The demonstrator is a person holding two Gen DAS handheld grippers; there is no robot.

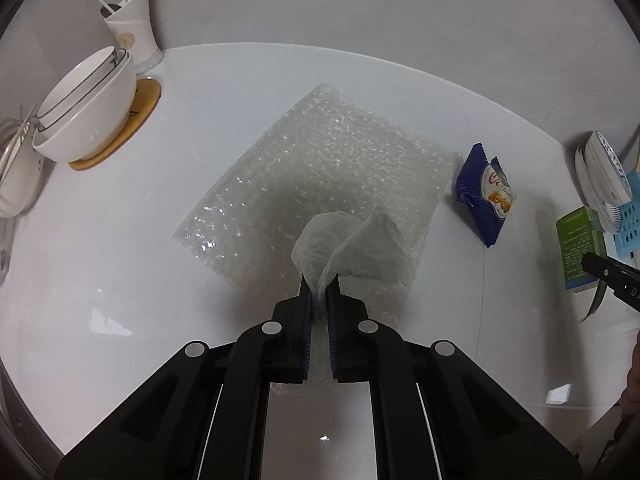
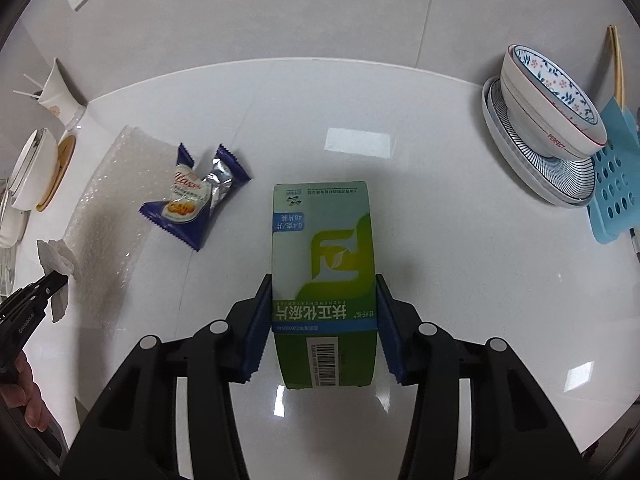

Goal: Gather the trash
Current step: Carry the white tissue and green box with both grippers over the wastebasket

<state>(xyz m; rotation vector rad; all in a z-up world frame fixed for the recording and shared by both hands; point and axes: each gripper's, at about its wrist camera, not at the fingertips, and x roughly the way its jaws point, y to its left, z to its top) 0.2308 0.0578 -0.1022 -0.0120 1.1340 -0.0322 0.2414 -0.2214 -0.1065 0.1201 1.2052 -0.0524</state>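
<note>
In the left wrist view, the left hand-held gripper (image 1: pixel 320 280) is clamped tight on a crumpled white tissue (image 1: pixel 352 248), which sticks up out of its blue pads over the near edge of a clear sheet of bubble wrap (image 1: pixel 320 160) lying flat on the glossy white desk (image 1: pixel 120 280). At three o'clock from the sheet, just beside it, lies a crinkled blue snack wrapper (image 1: pixel 486 196), untouched; at ten o'clock stand stacked white bowls (image 1: pixel 86 108) on a round wooden coaster. In the right wrist view, the right hand-held gripper (image 2: pixel 322 300) grips a green and white cardboard medicine box (image 2: pixel 324 264) by its long sides, the pads pressing on both. The blue wrapper sits at ten o'clock from the box, apart from it, with the bubble wrap beyond; patterned bowls on plates (image 2: pixel 548 128) stand at two o'clock. As I judge it, two pieces of trash are in hand but not yet binned, no bin shows, and the wrapper and bubble wrap remain to collect.
</note>
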